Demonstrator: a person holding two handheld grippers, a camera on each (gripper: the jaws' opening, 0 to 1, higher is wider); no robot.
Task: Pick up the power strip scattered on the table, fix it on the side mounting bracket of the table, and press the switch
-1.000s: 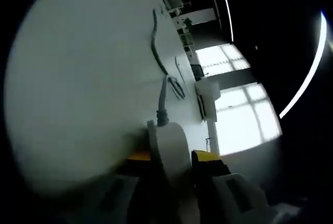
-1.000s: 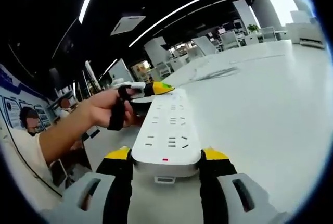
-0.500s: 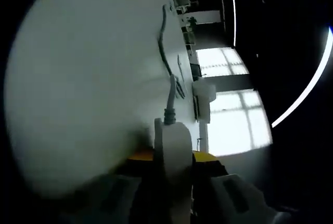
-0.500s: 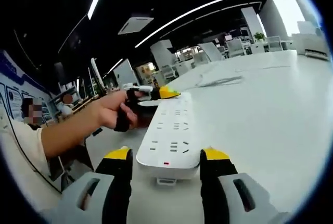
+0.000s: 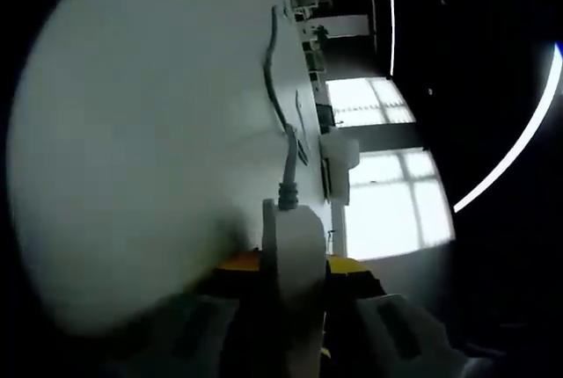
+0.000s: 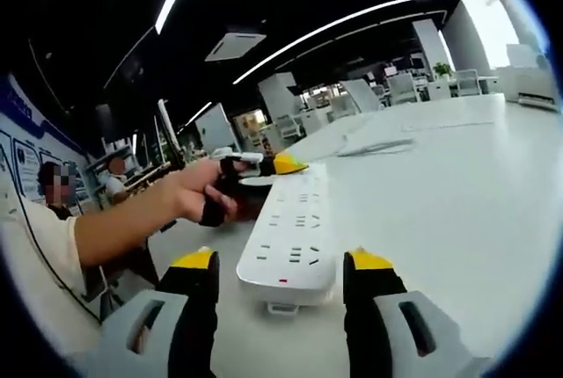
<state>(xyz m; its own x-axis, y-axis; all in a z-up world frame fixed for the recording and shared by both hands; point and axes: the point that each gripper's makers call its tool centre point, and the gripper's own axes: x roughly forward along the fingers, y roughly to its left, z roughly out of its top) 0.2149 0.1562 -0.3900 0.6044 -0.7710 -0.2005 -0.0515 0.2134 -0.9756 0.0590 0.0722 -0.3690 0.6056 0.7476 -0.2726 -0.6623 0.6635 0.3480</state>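
Power strip (image 6: 295, 236), white, socket face up, held just above the table (image 6: 457, 211), long axis running away from the right gripper (image 6: 283, 274). Near end set between the right jaws, a slim gap showing on each side, so no longer clamped there. Far end, where the cord (image 5: 283, 163) leaves, pinched edge-on by the left gripper (image 5: 295, 272); same gripper seen beyond the strip in the right gripper view, carried in a hand (image 6: 198, 195). Cord trailing off across the table top.

Step in hand, as judged: carry phase, strip lifted and passing into the left gripper alone, not yet at the side bracket. Next move calls for taking the strip to the table edge, lining it up with the bracket, then freeing one gripper for the switch.

Against one second earlier: right jaws then tight on the near end, now spread; strip drawn slightly farther off.
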